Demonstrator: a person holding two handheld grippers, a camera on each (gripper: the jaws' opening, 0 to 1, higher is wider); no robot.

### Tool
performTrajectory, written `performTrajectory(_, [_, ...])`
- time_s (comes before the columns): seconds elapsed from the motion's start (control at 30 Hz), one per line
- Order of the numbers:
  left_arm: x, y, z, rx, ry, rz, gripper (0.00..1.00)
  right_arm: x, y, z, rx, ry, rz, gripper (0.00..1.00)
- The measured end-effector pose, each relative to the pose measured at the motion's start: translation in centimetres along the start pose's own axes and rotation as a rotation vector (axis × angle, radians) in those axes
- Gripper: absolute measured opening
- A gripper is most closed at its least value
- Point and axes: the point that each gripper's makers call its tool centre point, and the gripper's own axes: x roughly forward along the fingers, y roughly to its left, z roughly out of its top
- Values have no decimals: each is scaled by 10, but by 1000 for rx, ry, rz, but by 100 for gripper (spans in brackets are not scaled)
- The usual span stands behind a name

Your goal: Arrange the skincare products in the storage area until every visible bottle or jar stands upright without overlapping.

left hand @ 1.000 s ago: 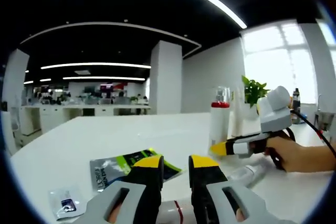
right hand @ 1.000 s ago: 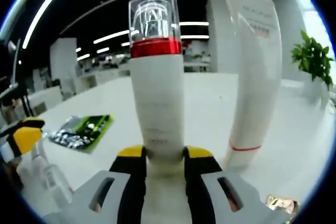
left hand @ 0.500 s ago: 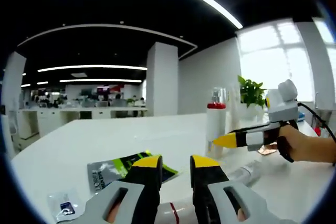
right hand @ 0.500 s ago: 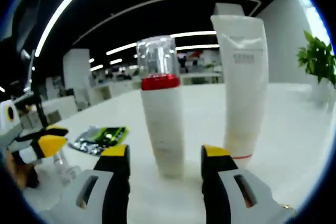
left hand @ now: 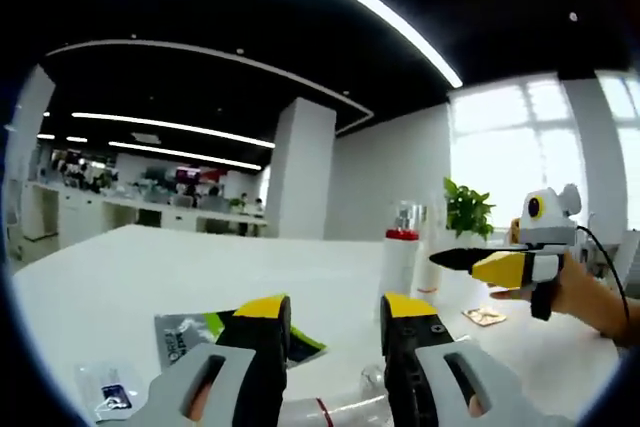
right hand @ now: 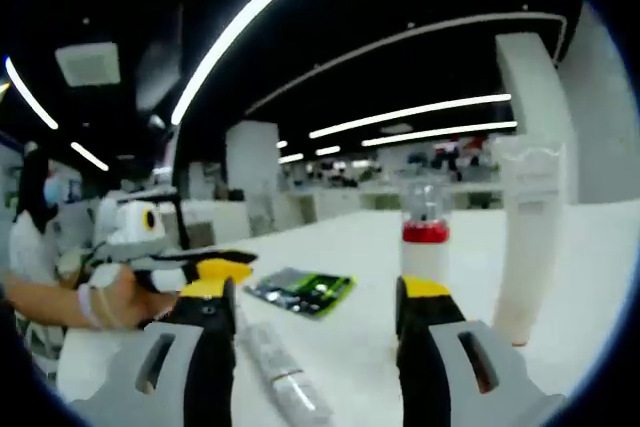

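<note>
A white bottle [left hand: 401,259] with a red band and a clear cap stands upright on the white table; in the right gripper view this bottle [right hand: 425,249] stands beyond my jaws, apart from them. Beside it a tall white tube [right hand: 526,239] stands on its cap. A clear bottle [right hand: 276,364] lies on its side on the table, and its end [left hand: 330,411] shows low between my left jaws. My left gripper [left hand: 333,309] is open, held above that lying bottle. My right gripper [right hand: 318,292] is open with nothing between its jaws.
A green and silver sachet [left hand: 190,332] lies flat left of centre, with a small clear sachet [left hand: 102,393] nearer. A gold packet [left hand: 487,316] lies by a potted plant [left hand: 465,213]. A hand holds the other gripper [right hand: 190,269] at the left.
My right gripper has let go of the red-banded bottle and pulled well back from it. My left jaws have spread wider apart.
</note>
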Motion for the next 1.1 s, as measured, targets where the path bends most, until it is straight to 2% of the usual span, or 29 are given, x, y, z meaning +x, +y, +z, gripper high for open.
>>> performTrajectory(0.07, [1,1,-1,-12,4,-6,37,-2,10,-5,-8,31,62,61])
performTrajectory(0.1, [1,2,-1,-18,7,-13,37,-3,10,-8,-19,51,70,57])
performTrajectory(0.13, [2,1,-3,-20,14,-20,37,-6,12,-16,-58,98,96,52])
performTrajectory(0.2, [4,-3,-5,-9,32,-39,36,-9,13,-27,-82,159,101,47])
performTrajectory(0.3, [6,-7,-10,21,68,-52,33,-12,14,-36,-48,183,128,45])
performTrajectory(0.37, [4,-4,-20,22,127,-28,26,-15,16,-44,-28,216,152,41])
performTrajectory(0.4, [4,-3,-22,28,139,-18,21,-15,14,-51,-31,253,138,43])
performTrajectory(0.5, [5,1,-29,89,175,18,20,-18,16,-67,-66,350,136,48])
performTrajectory(0.63, [5,-8,-32,142,187,9,18,-21,3,-82,-113,438,82,42])
performTrajectory(0.73, [6,-13,-38,185,210,-5,16,-22,2,-85,-107,450,90,36])
performTrajectory(0.83, [8,-18,-43,223,229,-16,15,-22,5,-92,-87,472,113,34])
performTrajectory(0.9, [8,-20,-45,230,234,-29,13,-23,3,-99,-93,505,108,34])
performTrajectory(0.93, [8,-24,-46,226,233,-52,11,-23,3,-100,-98,508,105,34])
performTrajectory(1.1, [7,-29,-49,228,239,-73,11,-23,4,-104,-72,505,113,25])
